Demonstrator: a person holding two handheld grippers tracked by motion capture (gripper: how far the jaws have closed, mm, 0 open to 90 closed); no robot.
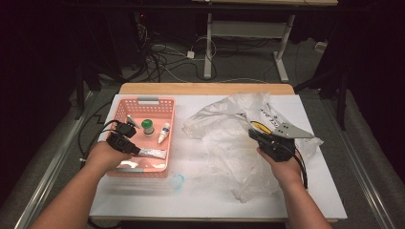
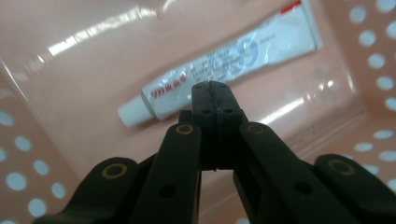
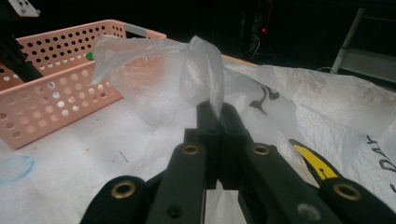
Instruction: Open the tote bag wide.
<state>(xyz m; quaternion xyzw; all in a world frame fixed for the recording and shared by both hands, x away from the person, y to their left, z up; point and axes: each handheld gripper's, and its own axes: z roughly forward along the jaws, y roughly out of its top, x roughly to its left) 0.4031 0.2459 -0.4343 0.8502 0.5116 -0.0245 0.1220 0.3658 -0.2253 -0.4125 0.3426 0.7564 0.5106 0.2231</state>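
The left gripper [image 1: 125,143] sits low inside the pink basket [image 1: 143,101], jaws pressed together. In the left gripper view they meet tip to tip directly in front of the white tube [image 2: 219,63], which lies flat on the basket floor just beyond them; whether any edge of the tube is caught between the pads cannot be told, and from this angle they look shut on nothing. The right gripper [image 1: 261,138] is closed on a fold of the clear plastic bag [image 3: 201,77], a pinched peak of film standing up from its tips.

Also in the basket, beyond the left gripper: a green-capped bottle [image 1: 147,127] and a small white bottle [image 1: 164,132], both clear of the tube.

Assessment: if the tube is to be lifted, the grip appears unproven. Advisable to raise slowly and confirm that the tube follows; failing that, spread the jaws, set them astride the tube's body across its width, and close again. The tube is flat and glossy, so a shallow pinch may slip. The right gripper should keep the bag mouth up and steady.
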